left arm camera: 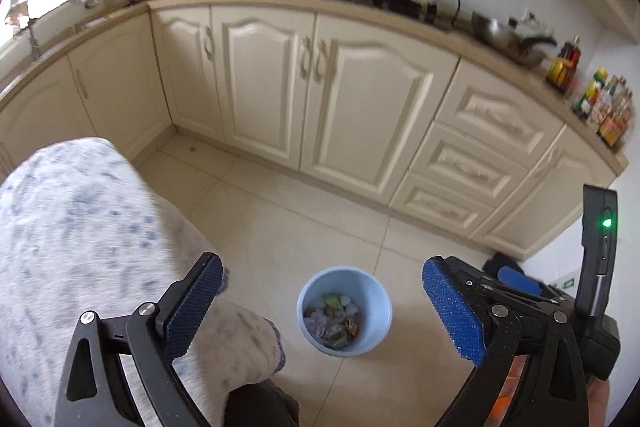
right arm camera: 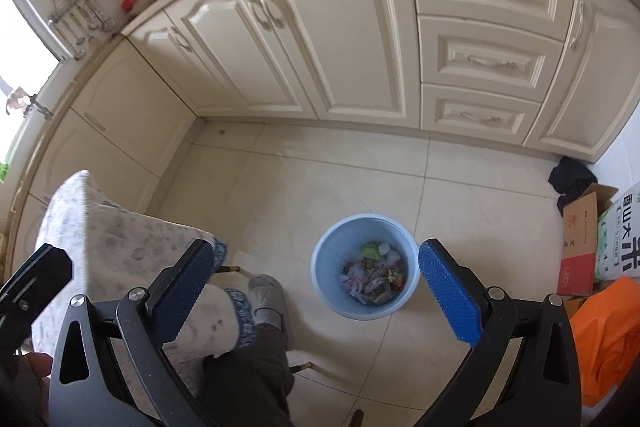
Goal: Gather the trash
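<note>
Blue textured pads line both tools. Left gripper (left arm camera: 322, 311) spread wide, nothing between its fingers; right gripper (right arm camera: 314, 293) likewise spread and empty. Both hang high over the floor, aimed down at the bin (right arm camera: 326, 279), probably to sight it. Bin: pale blue plastic, round, ribbed inside, standing on glossy cream floor tiles (right arm camera: 320, 179). Crumpled wrappers and paper, the trash (right arm camera: 374, 277), already lie at its bottom. Patterned cloth (left arm camera: 72, 227) drapes at left.

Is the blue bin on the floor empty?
No, the blue bin already holds a pile of crumpled wrappers and scraps at its bottom.
</note>
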Tool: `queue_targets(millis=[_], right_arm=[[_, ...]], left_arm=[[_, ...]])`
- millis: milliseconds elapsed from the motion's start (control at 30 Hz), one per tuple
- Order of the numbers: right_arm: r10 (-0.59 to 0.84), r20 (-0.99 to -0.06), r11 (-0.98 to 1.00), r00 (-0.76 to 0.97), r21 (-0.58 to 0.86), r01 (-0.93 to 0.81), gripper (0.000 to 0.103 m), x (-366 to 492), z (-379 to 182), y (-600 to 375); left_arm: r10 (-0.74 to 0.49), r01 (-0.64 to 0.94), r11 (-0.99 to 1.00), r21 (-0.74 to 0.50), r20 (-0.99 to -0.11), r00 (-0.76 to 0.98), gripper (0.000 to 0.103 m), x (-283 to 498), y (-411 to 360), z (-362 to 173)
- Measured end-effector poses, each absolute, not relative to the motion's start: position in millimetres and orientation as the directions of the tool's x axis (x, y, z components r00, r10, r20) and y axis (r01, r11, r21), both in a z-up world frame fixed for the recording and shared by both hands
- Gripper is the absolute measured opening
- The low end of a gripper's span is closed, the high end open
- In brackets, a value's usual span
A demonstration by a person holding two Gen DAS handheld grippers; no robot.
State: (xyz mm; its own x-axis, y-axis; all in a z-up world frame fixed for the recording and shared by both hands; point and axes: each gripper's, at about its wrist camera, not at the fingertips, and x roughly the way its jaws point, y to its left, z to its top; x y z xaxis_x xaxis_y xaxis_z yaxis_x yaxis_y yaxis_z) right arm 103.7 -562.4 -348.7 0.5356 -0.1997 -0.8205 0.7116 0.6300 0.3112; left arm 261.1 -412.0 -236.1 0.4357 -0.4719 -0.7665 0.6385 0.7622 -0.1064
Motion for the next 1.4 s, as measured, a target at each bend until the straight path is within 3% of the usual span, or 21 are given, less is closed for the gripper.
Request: queue_targets(millis=[233,533,900,1167,1400], right_arm=[[-0.208,-0.736,0.718,0.645,0.333,0.612,0.103,112,-281,-488],[-0.174,-0.57,0.874,0.803,0.286,0.393,0.103,140,-180,-347],[-0.179,-0.427,0.964,0.886,0.104,0.245,0.103,140,-109,-192],[-0.146,-0.414,0.981,0.898,0.059,0.186,0.103,135,-109,-149],[-0.151,-0.42,0.98,0.895,0.052,0.19,0.103,137,-111,-144]], left_arm=[[-0.45,0.531,0.845,-0.053,-0.606,0.655,0.102,191,-272,-162],[-0.265,0.286,0.958,-0.034,-0.491,0.83,0.102,117,-104,-102],[-0.096,0.107,0.994,0.009,-0.376,0.922,0.102,44,-30,-62],[0.0,0.022,0.998,0.061,-0.345,0.938,0.102,5,-1,-61],[-0.009,0.025,0.999,0.039,-0.352,0.936,0.102,14,3,-57]])
